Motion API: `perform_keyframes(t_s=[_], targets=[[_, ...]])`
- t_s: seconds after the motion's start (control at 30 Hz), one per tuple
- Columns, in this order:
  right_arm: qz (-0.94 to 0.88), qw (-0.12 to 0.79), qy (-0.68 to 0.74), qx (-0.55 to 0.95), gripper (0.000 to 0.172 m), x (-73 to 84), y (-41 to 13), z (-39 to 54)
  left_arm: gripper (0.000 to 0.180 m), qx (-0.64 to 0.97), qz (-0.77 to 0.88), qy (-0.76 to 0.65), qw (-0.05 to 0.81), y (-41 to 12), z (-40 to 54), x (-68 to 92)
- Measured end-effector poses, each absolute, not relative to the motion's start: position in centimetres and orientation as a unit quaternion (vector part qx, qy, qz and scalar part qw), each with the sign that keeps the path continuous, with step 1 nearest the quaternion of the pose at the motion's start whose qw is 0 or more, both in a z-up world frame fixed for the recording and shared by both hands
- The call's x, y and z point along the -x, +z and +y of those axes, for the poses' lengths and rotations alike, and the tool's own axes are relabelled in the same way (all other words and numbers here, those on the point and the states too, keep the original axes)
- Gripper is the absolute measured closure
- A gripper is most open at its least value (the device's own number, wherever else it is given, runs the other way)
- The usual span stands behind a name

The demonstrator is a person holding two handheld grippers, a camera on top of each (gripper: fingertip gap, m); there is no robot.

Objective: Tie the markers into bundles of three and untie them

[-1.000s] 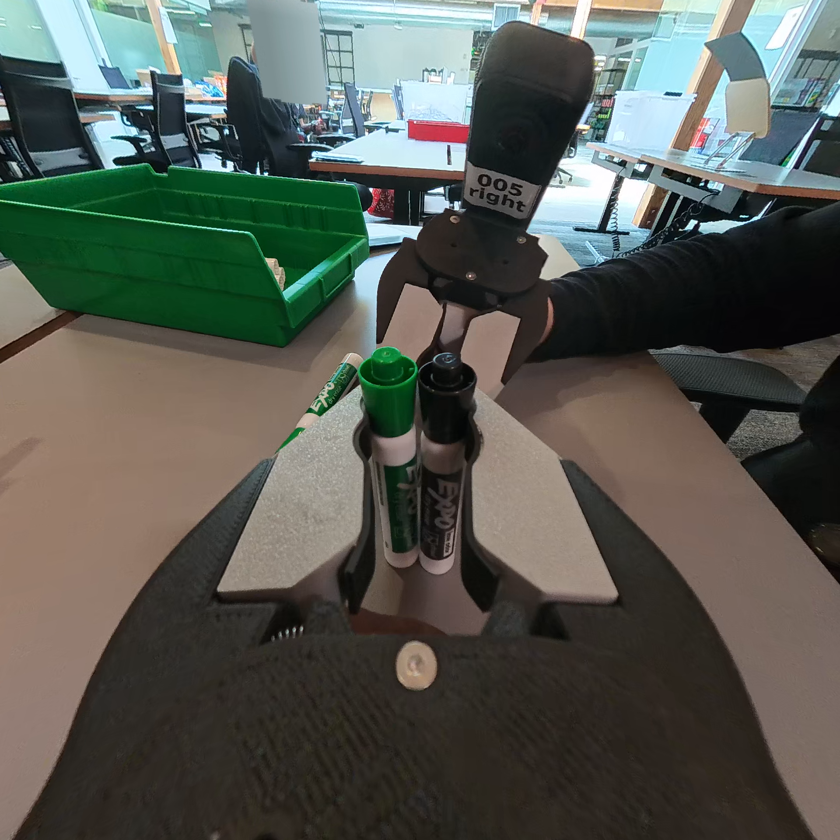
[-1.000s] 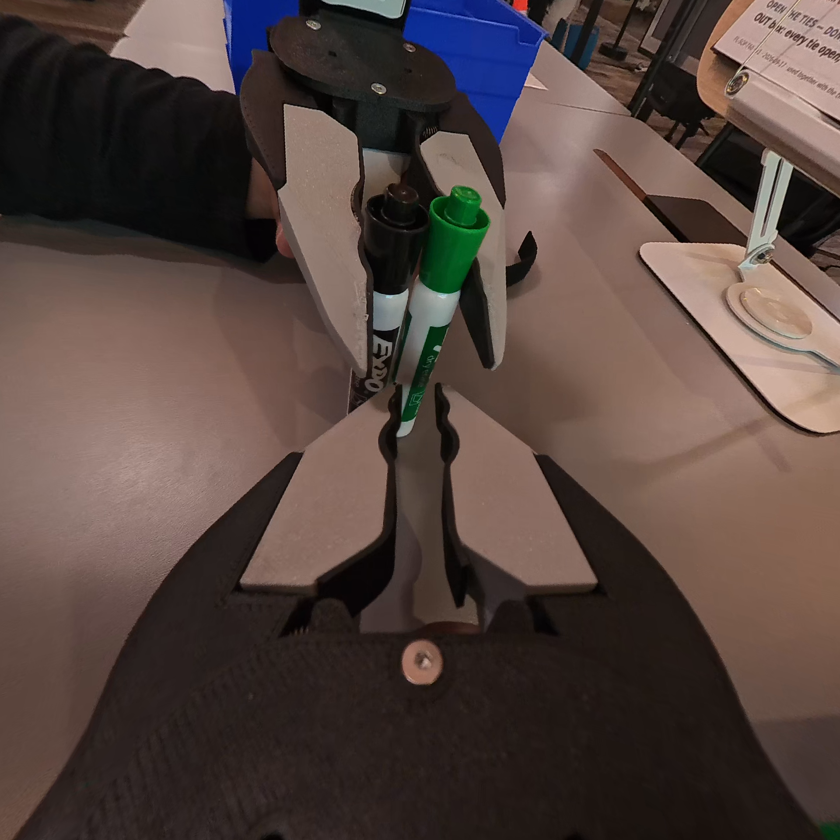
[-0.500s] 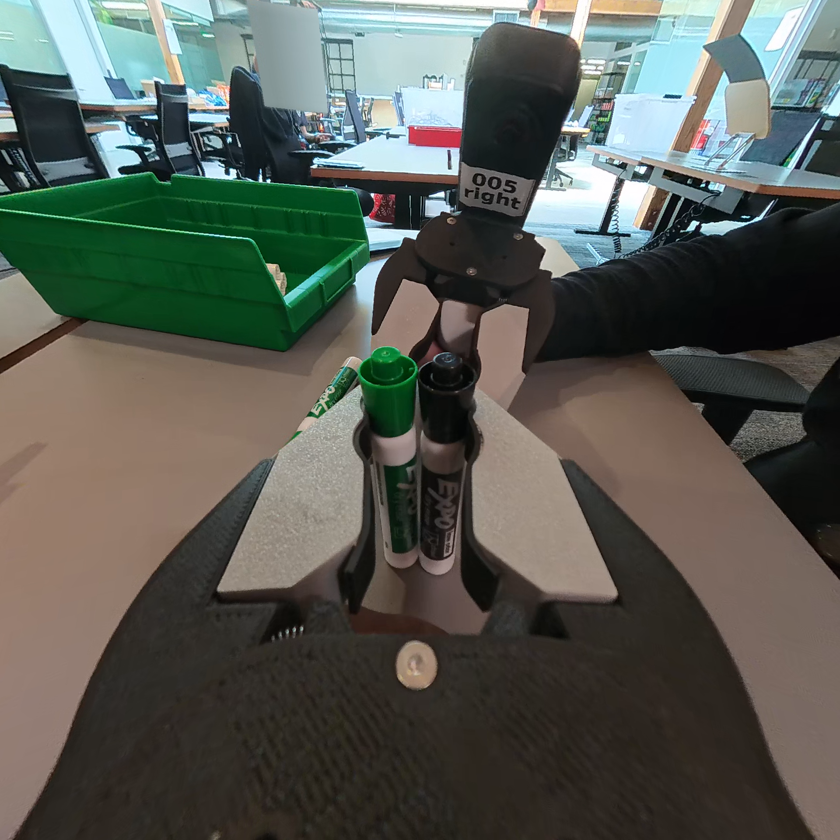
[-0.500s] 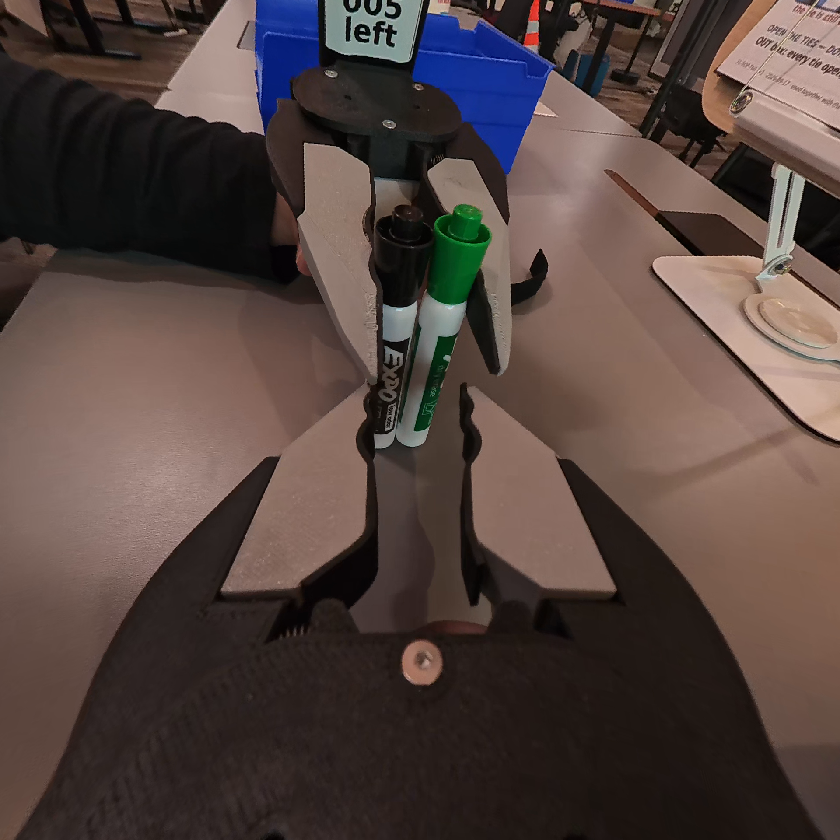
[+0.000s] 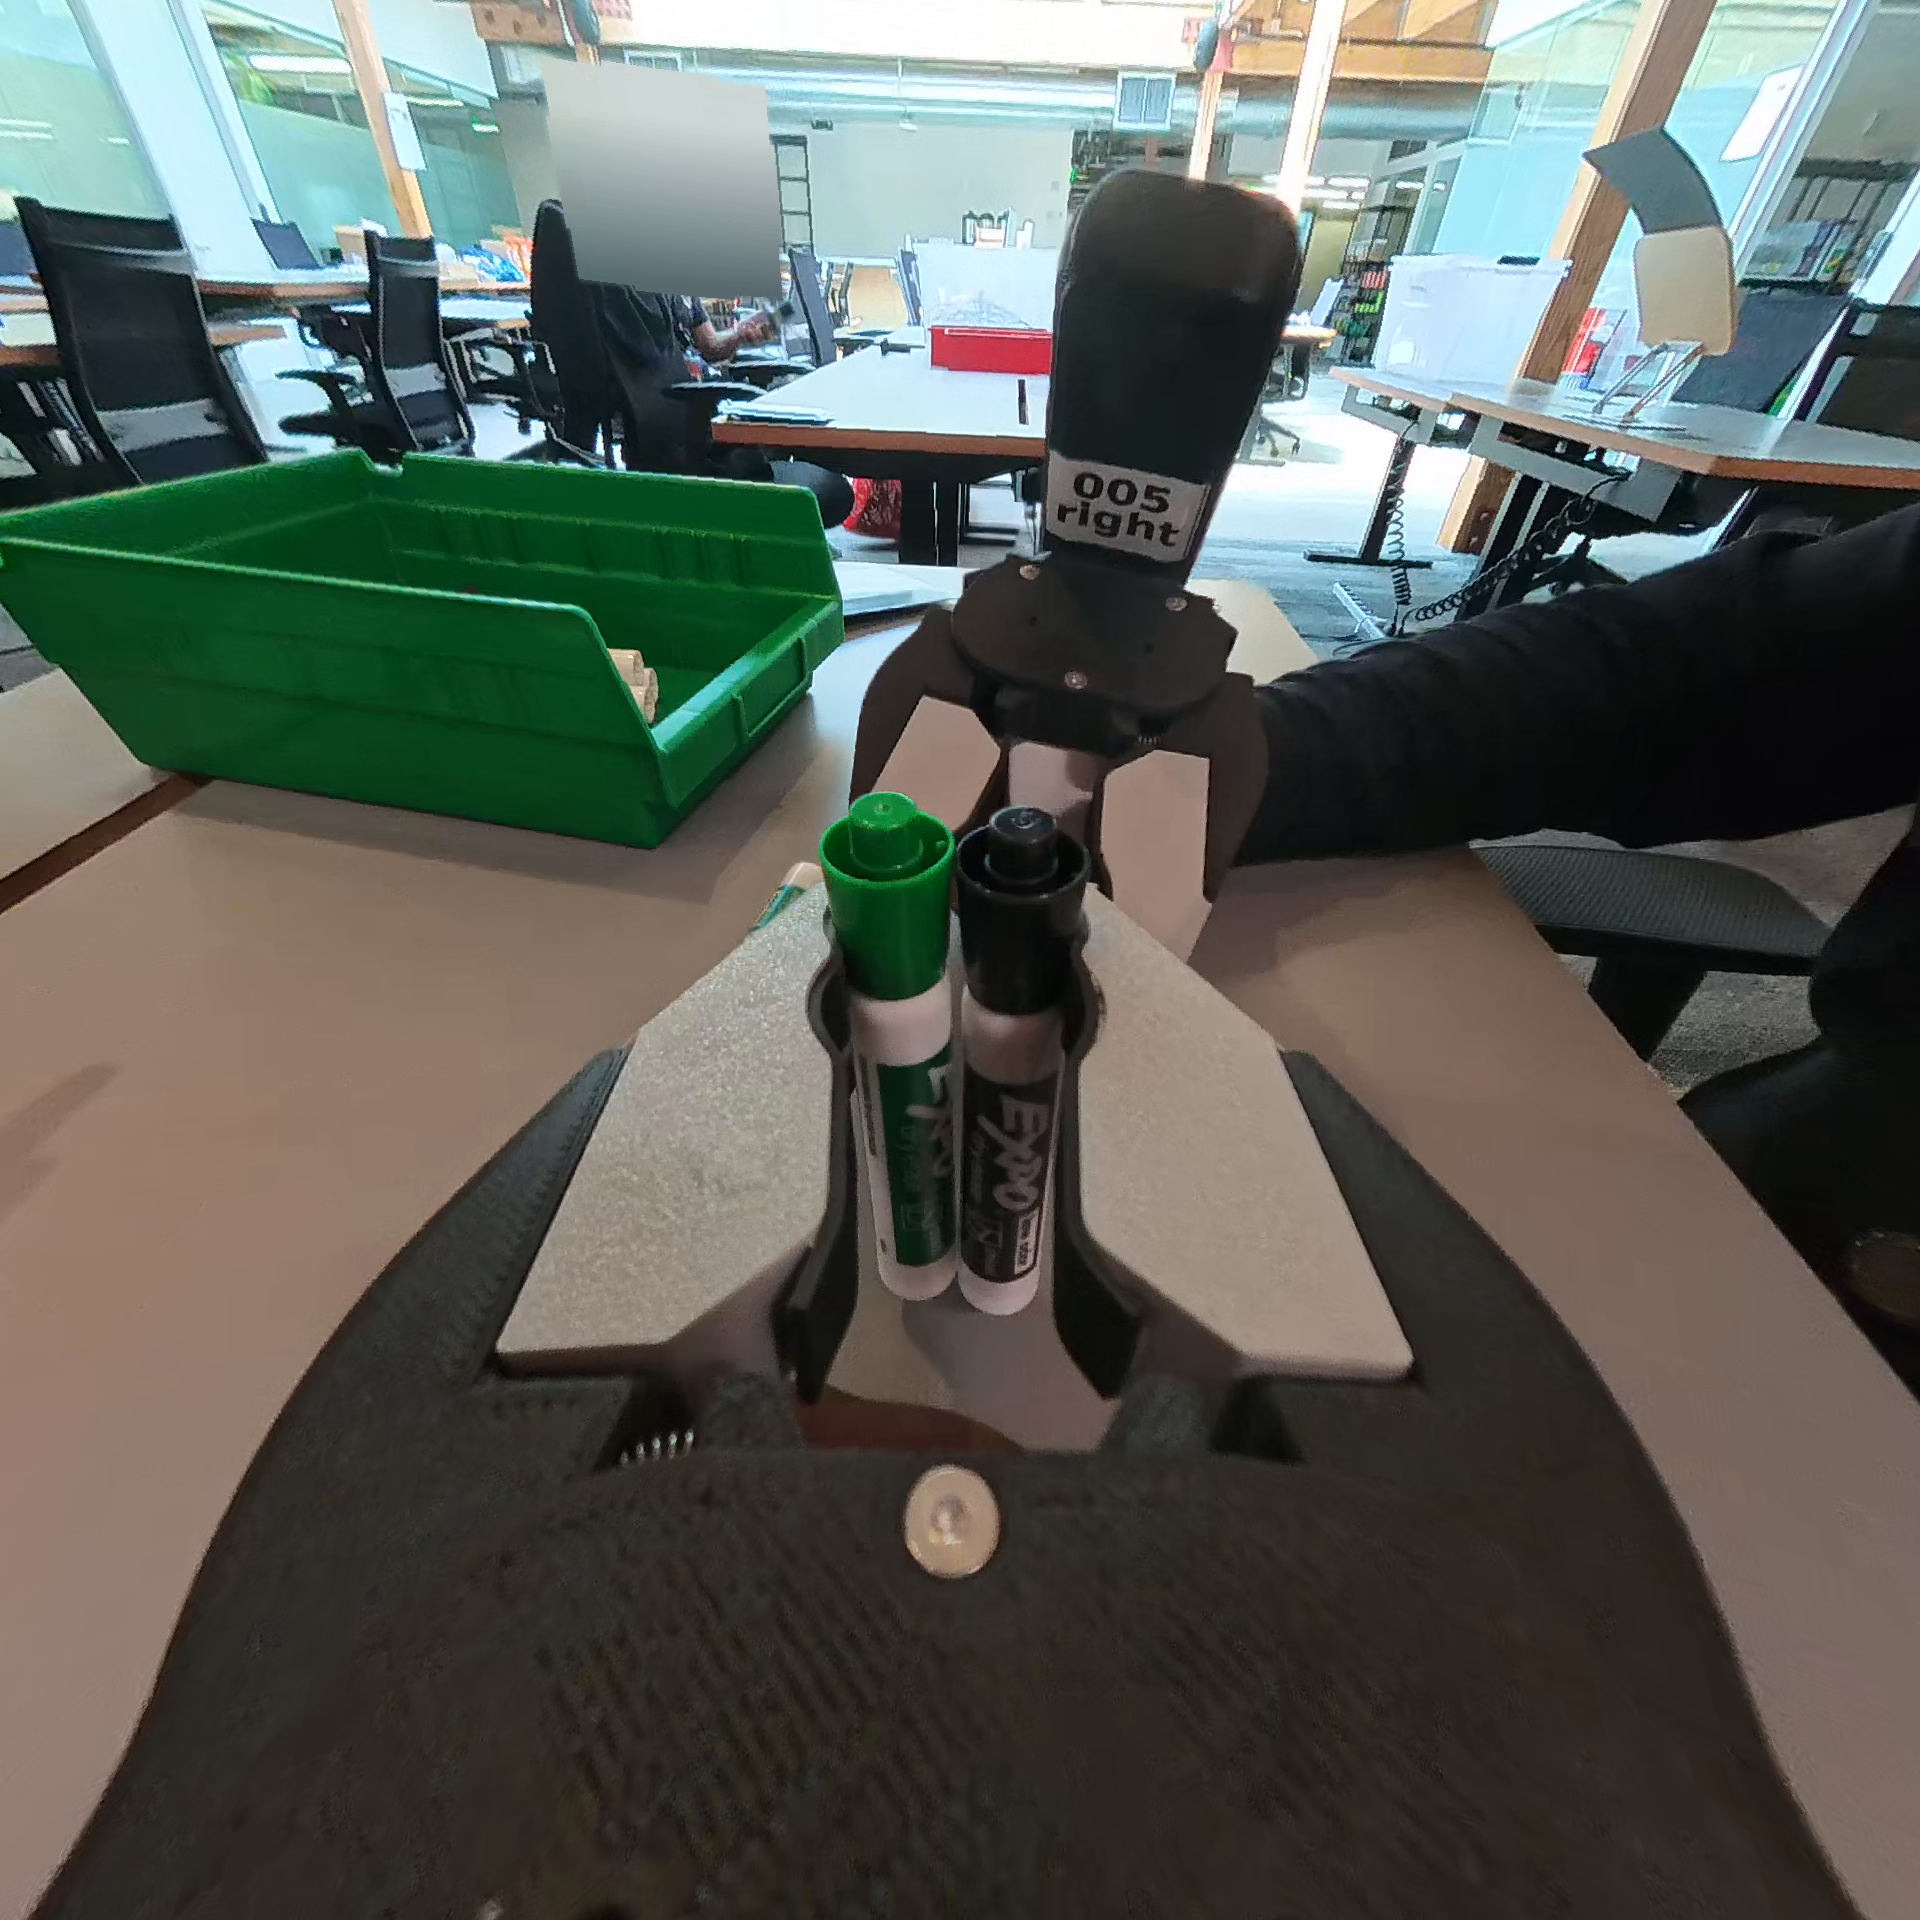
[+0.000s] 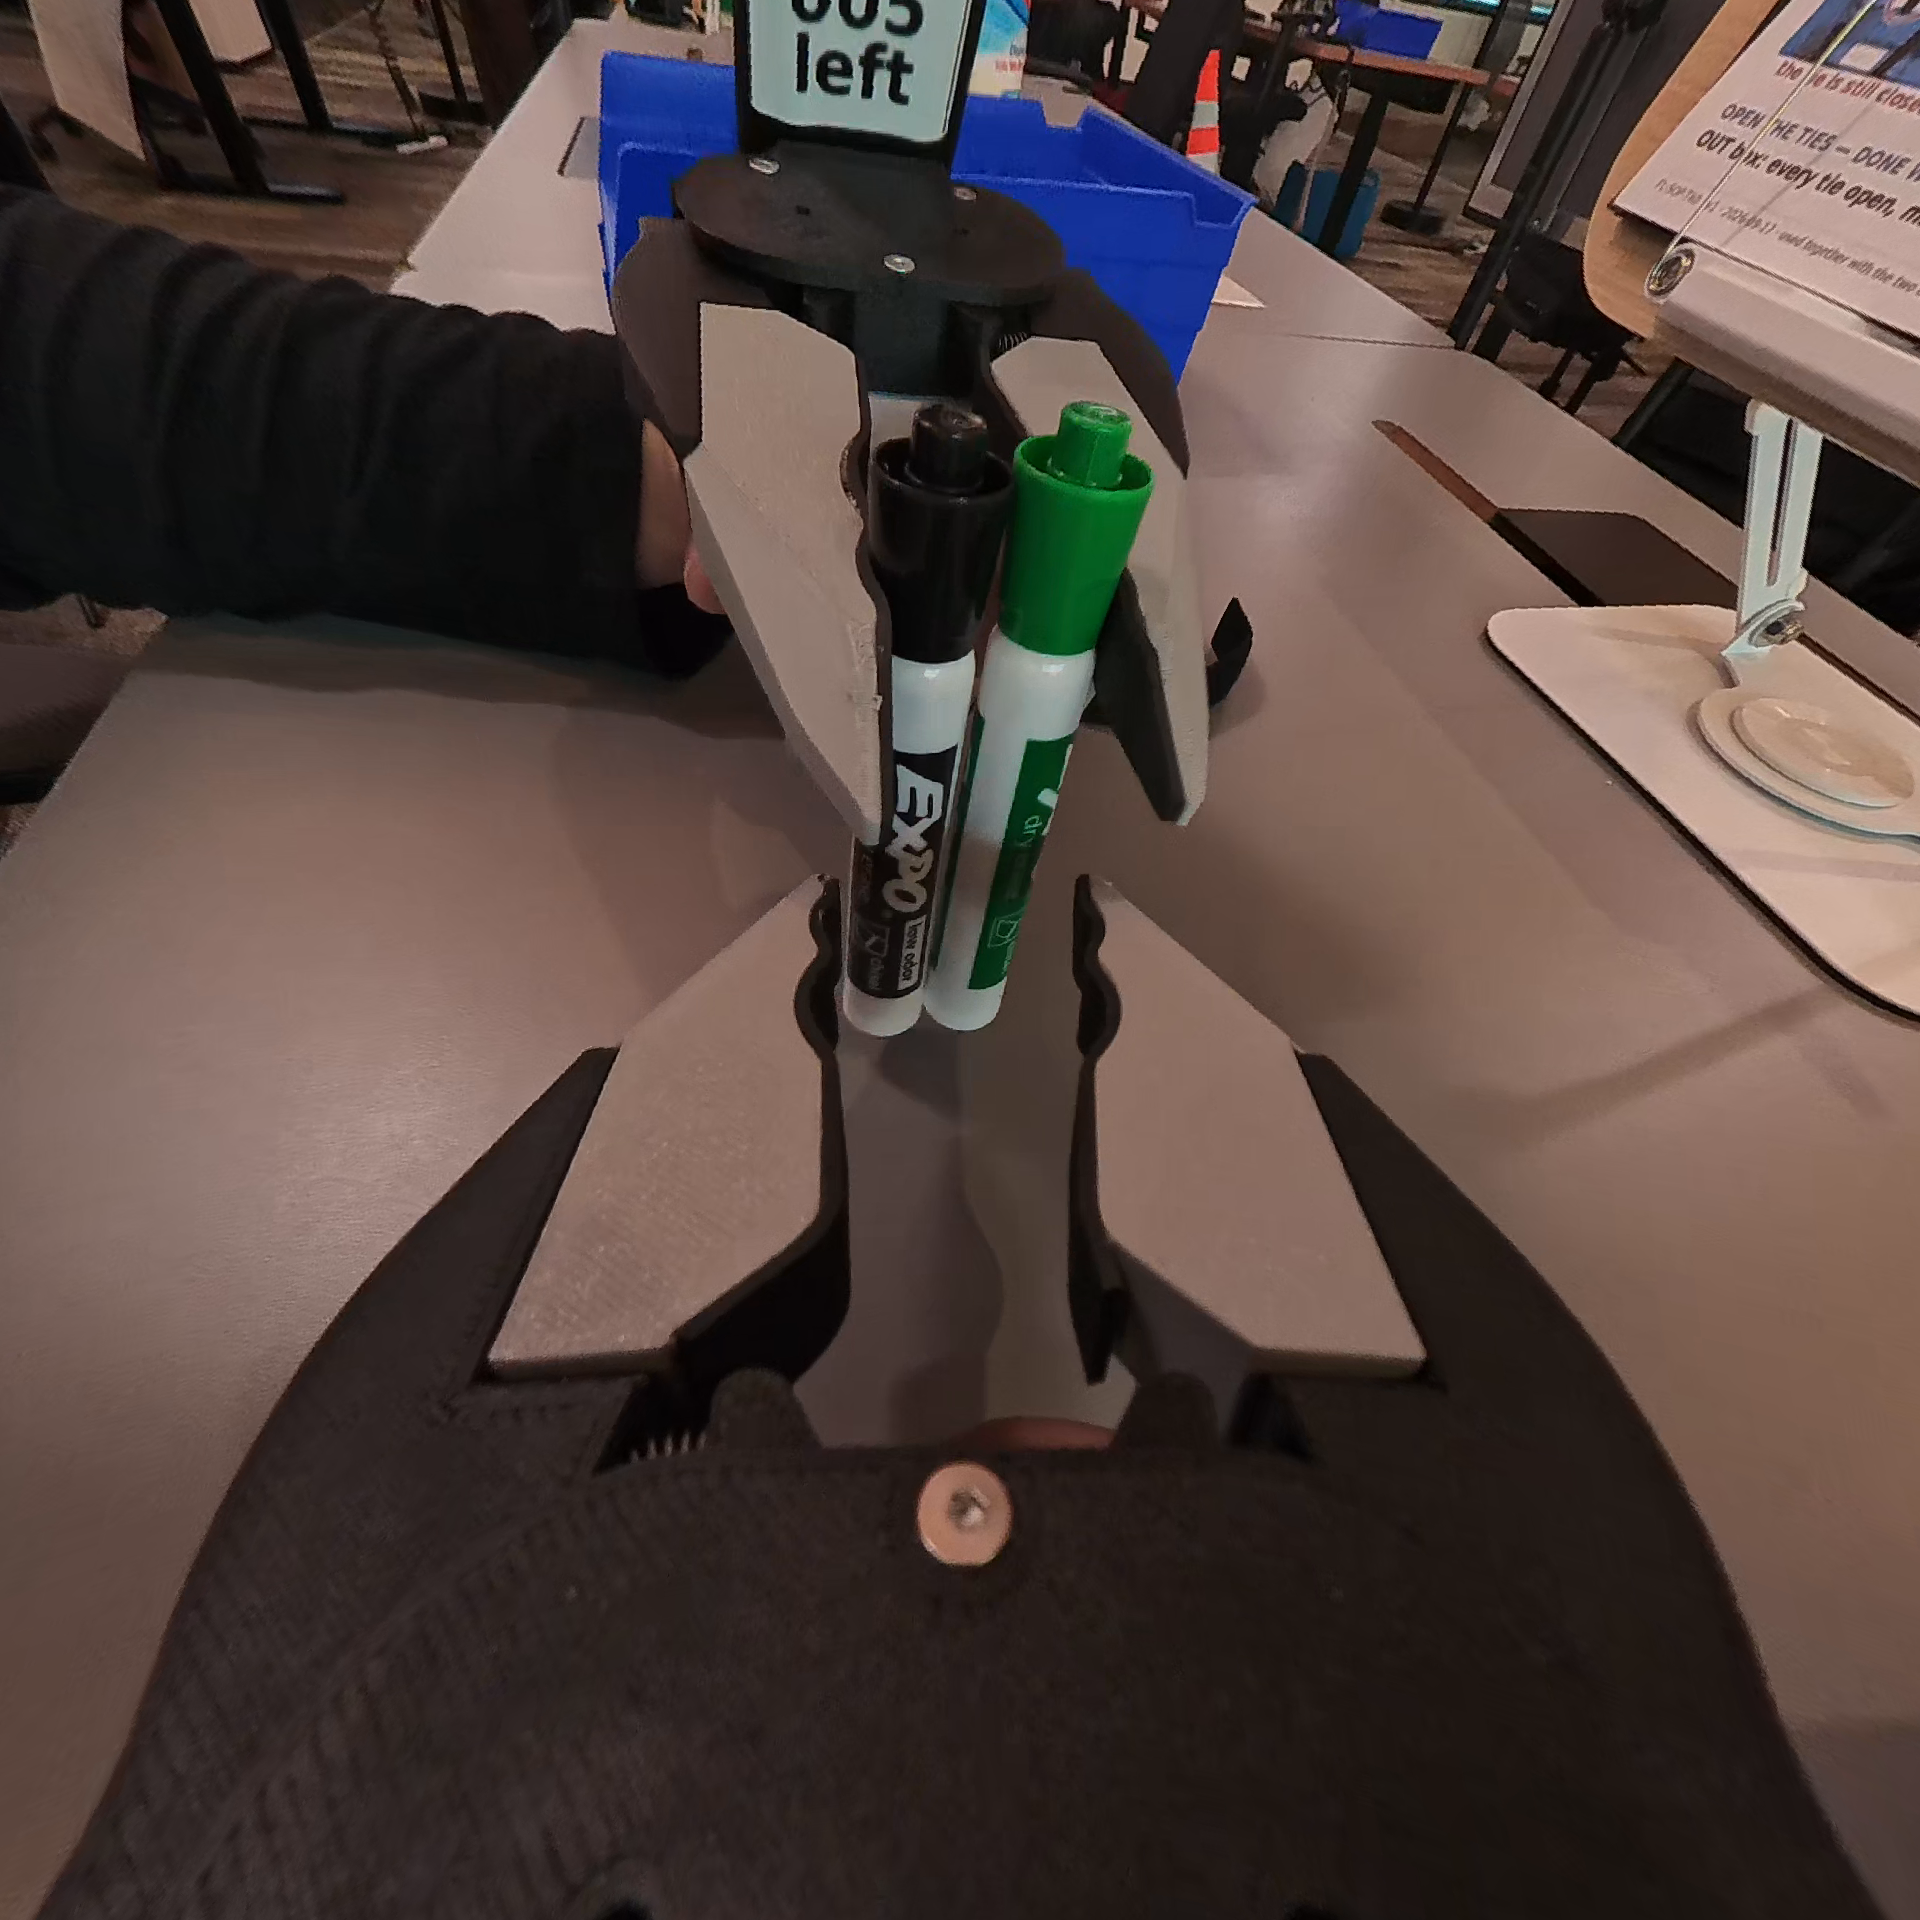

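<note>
- Since a second ago, the right tool (image 6: 951,961) has spread its fingers wide and drawn back from the two markers; its tips had been nearly closed at the green marker's lower end, and now they stand apart on either side of the marker ends without pressing them.
- Green marker (image 5: 899,1049) and black marker (image 5: 1013,1060) stay side by side, touching, caps pointing away from the left wrist camera, much as they were before.
- Left tool (image 5: 956,997) keeps both markers clamped between its two grey pads, one pad against each barrel; its grip looks unchanged.
- From the right wrist view, the same pair hangs below the left tool (image 6: 1029,727), black marker (image 6: 914,727) on the left and green marker (image 6: 1039,727) on the right, their blunt ends just above the desk (image 6: 364,935).
- Right tool (image 5: 1049,831) appears beyond the markers in the left wrist view, fingers splayed, a dark sleeve (image 5: 1558,707) behind it.
- A third marker (image 5: 784,899) lies on the desk (image 5: 312,1039) just left of the left tool, mostly hidden now by its pad, where earlier more of its length showed.
- Farther out, a green bin (image 5: 416,665) sits on the desk to the left, and a blue bin (image 6: 1122,239) sits behind the left tool.
- A white stand base (image 6: 1714,727) rests on the desk at the right.
</note>
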State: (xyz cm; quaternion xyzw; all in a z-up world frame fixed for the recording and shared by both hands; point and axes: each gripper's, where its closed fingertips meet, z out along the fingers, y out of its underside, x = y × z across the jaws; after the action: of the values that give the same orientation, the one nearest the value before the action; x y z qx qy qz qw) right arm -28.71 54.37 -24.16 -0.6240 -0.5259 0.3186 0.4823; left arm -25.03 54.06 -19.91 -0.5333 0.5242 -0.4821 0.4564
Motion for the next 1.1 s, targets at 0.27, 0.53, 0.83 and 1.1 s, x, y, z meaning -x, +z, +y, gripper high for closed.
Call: perform_keyframes(t_s=[0.27, 0.53, 0.83, 1.1], targets=[[-0.51, 0.504, 0.325, 0.617, 0.123, 28.5, -23.2, 54.4, 0.144, 0.532, 0.542, -0.472, 0.448, -19.1, 53.8, 24.0], [-0.495, 0.517, 0.341, 0.609, 0.121, 28.1, -22.3, 54.1, 0.144, 0.527, 0.552, -0.47, 0.444, -18.2, 53.3, 22.9], [-0.492, 0.526, 0.347, 0.601, 0.122, 28.2, -21.6, 53.7, 0.144, 0.516, 0.556, -0.473, 0.448, -16.3, 52.7, 22.0], [-0.491, 0.529, 0.352, 0.596, 0.123, 28.3, -21.3, 53.5, 0.144, 0.51, 0.563, -0.471, 0.448, -15.6, 52.2, 21.2]])
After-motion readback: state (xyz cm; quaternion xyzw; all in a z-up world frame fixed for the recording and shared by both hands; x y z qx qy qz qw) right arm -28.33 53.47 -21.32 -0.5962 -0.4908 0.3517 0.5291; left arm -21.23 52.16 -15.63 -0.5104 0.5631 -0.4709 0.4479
